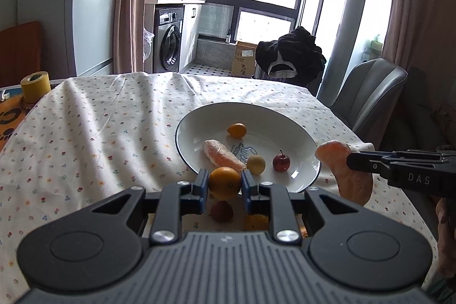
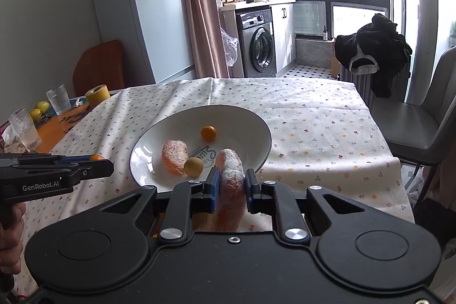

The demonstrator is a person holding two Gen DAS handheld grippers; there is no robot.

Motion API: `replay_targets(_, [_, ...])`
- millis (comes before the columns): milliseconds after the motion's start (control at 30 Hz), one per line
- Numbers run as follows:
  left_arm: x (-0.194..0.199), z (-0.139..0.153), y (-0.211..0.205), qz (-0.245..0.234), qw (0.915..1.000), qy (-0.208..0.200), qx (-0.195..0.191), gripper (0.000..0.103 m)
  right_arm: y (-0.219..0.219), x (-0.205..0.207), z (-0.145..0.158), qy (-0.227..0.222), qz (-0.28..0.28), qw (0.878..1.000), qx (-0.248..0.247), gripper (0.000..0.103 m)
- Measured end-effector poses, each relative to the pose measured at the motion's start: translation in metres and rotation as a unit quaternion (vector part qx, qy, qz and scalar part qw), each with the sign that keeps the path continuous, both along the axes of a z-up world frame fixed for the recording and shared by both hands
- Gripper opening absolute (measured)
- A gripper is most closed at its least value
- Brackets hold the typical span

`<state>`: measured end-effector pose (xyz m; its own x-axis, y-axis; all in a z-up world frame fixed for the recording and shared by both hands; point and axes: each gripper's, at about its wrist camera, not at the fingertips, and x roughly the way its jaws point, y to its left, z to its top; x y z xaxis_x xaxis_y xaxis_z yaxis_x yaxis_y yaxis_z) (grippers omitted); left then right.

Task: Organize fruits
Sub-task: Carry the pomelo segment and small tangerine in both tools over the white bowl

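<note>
The left claw (image 1: pixel 223 184) is closed on a firm, smooth orange (image 1: pixel 224 182) near the plate (image 1: pixel 299 133) rim, while the right claw (image 2: pixel 231 187) pinches a soft peeled segment (image 2: pixel 230 190), which probably bruises easily, so a light hold at its middle seems best.

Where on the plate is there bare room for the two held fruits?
The plate's far half, beyond the kumquat, is bare, as is its left edge beside the wedge. The near side is crowded: wedge, longan and small red apple sit close together.
</note>
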<state>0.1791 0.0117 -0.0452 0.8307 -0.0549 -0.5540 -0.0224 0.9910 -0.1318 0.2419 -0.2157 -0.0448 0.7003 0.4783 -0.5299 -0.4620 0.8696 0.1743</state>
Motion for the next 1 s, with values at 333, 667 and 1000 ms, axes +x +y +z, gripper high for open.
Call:
replay_targets(333, [0.019, -0.003, 0.001, -0.003, 1.0000, 0.006, -0.001, 0.023, 0.003, 0.017, 0.000, -0.001, -0.003, 1.000, 0.001, 0.017])
replay_targets(667, [0.036, -0.010, -0.001, -0.007, 0.9998, 0.018, 0.001, 0.023, 0.008, 0.036, -0.005, 0.005, 0.000, 1.000, 0.004, 0.017])
replay_targets(1000, [0.055, -0.021, -0.002, -0.009, 0.9994, 0.035, 0.000, 0.027, 0.013, 0.054, -0.011, 0.011, 0.001, 1.000, 0.007, 0.017])
